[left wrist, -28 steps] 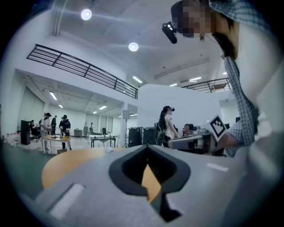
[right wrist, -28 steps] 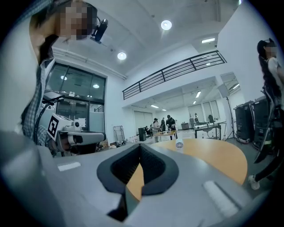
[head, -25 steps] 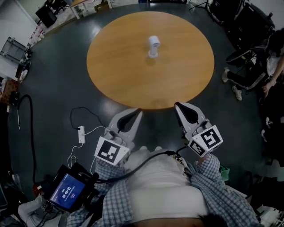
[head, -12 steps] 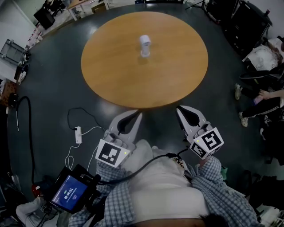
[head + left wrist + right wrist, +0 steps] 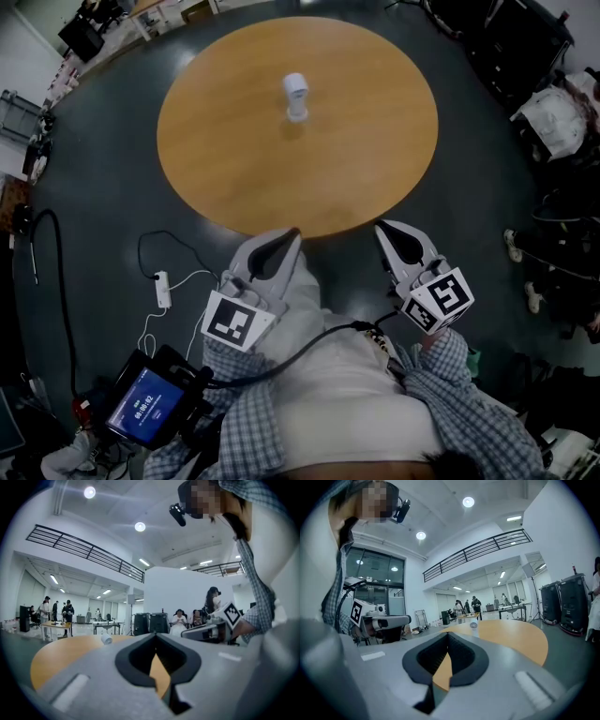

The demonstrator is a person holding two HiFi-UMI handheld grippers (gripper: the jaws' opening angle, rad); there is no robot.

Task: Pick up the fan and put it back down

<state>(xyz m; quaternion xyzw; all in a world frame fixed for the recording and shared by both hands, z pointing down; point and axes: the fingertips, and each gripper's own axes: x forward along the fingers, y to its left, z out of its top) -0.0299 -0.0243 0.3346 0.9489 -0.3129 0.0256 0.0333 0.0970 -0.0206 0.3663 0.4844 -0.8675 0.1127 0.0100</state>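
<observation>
- Fan [image 5: 296,97] stands upright on the far half of the counter [image 5: 366,150], alone and untouched. Both gripper views show it small and distant.
- Just changed: over the last second the fan and counter slid left in my head view, and the near rim came slightly closer to the tongs. The fan sits on the same spot of the counter, so I read this as the view swinging, not the fan moving.
- Left tongs [image 5: 294,232]: pressed together with nothing pinched, tips at the counter's near rim, well apart from the fan.
- Right tongs [image 5: 379,225]: also pressed together and empty, beside the left pair at the rim, in the same pose as before.
- For the task: pick-up not begun. I judge this as the early approach.
- Next I'd need to reach across the counter and spread one pair before closing on the fan.
- Risk, my guess: the fan looks light and tall, so a nudge could tip it.
- Outward: power strip [image 5: 161,289] with its cable on the floor at left, and a lit screen [image 5: 145,405] at lower left.
</observation>
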